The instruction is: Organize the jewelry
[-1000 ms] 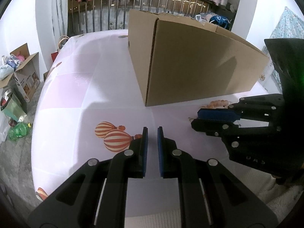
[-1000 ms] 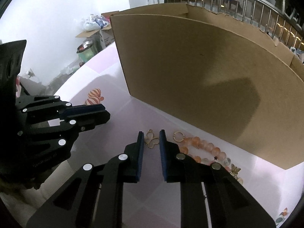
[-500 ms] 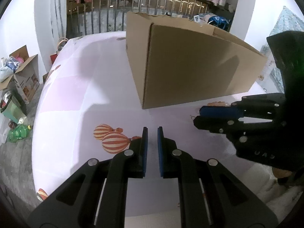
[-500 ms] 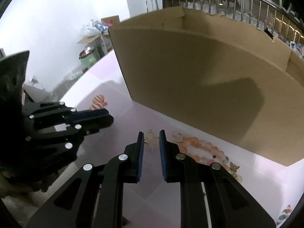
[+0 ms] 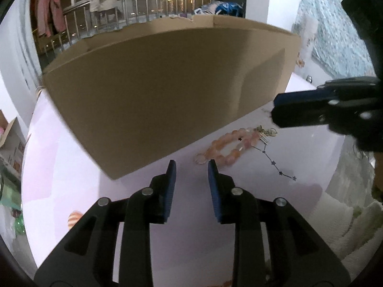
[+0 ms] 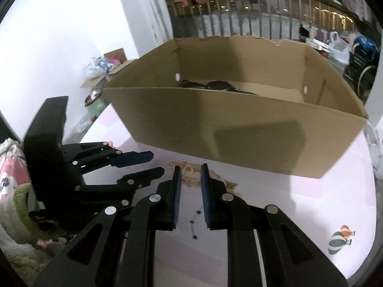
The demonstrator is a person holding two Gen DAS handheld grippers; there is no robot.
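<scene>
Jewelry on a pale pink table beside a cardboard box, two hand-held grippers above it.

Left gripper (image 5: 191, 167) at 6 o'clock in its own view, jaws opening, nothing between them; a pink bead bracelet (image 5: 227, 147) lies on the table (image 5: 71, 167) just past its right fingertip, at the foot of the cardboard box (image 5: 167, 91), with a thin star-charm chain (image 5: 275, 165) trailing toward 4 o'clock. Small charms at the bracelet's far end are too blurred to name. Right gripper (image 6: 190, 167) has jaws slightly apart and empty; gold earrings (image 6: 191, 175) show beyond its tips, partly hidden. A dark item (image 6: 215, 86) inside the box is cut off by the wall.
</scene>
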